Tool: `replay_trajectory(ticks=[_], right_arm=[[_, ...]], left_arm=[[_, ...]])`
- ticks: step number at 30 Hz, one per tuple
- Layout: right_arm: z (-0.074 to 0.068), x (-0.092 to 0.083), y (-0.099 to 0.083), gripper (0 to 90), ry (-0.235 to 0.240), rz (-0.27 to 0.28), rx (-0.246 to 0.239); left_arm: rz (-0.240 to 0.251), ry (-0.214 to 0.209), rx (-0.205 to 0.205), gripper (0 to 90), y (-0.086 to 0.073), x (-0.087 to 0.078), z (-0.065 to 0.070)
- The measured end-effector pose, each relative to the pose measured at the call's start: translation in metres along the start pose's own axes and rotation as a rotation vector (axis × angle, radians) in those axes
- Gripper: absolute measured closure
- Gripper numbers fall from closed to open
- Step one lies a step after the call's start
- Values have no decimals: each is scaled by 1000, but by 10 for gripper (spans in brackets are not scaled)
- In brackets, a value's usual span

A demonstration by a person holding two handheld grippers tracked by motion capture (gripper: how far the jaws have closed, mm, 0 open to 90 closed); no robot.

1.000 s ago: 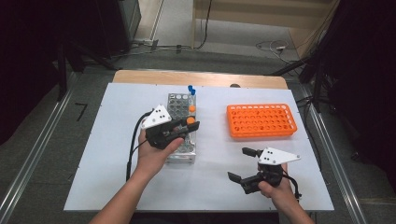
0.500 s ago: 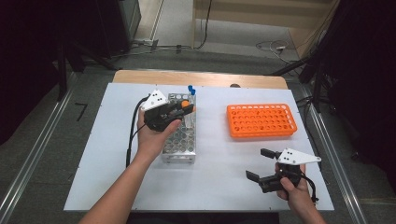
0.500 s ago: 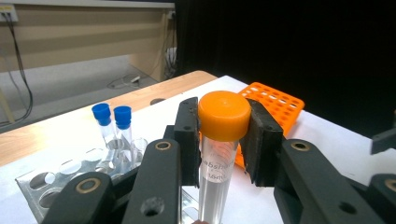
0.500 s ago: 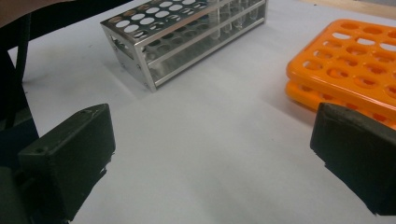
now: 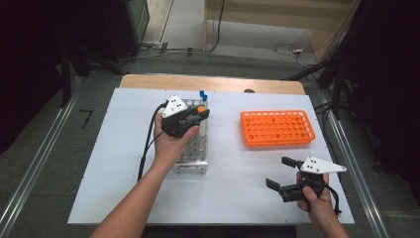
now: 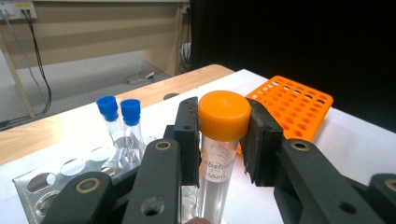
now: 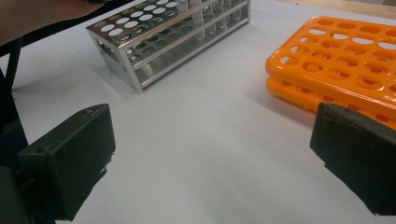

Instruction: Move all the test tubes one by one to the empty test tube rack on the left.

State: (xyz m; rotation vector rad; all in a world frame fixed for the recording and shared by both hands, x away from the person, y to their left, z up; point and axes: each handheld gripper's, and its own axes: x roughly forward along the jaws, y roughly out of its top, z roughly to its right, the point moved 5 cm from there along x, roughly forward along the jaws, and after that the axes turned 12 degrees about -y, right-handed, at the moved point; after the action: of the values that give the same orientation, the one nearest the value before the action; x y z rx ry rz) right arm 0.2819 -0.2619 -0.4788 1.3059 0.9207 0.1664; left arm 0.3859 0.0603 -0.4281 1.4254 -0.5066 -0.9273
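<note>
My left gripper (image 5: 202, 114) hovers over the far end of the metal tube rack (image 5: 194, 151), shut on a clear tube with an orange cap (image 5: 201, 108). In the left gripper view both pads press the sides of the orange cap (image 6: 224, 115), and the tube's lower end is hidden behind the jaws. Two blue-capped tubes (image 6: 119, 111) stand in the rack's far holes (image 5: 202, 94). The orange rack (image 5: 277, 128) lies to the right with empty holes. Near the front right of the table, my right gripper (image 5: 278, 172) stands open, its jaws wide apart (image 7: 210, 158) over bare tabletop.
The white tabletop (image 5: 124, 163) ends at a wooden strip (image 5: 213, 82) at the back. In the right gripper view the metal rack (image 7: 163, 42) is at upper left and the orange rack (image 7: 345, 65) at upper right. Cables trail from both grippers.
My left gripper has carried the orange-capped tube from the rack's middle toward its far end. My right gripper has shifted to the right, still open.
</note>
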Motion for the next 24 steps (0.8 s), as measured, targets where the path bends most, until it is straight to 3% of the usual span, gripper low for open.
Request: replay_trajectory(ticks=[4, 14, 24], right_arm=[[0, 0, 0, 0, -2, 0, -4], [-1, 2, -1, 0, 1, -3, -8], [-1, 3, -2, 0, 3, -9, -7]], left_arm=[[-19, 10, 18, 702, -2, 2, 2], [-63, 24, 3, 693, -13, 4, 3], [-68, 41, 13, 665, -14, 3, 4]])
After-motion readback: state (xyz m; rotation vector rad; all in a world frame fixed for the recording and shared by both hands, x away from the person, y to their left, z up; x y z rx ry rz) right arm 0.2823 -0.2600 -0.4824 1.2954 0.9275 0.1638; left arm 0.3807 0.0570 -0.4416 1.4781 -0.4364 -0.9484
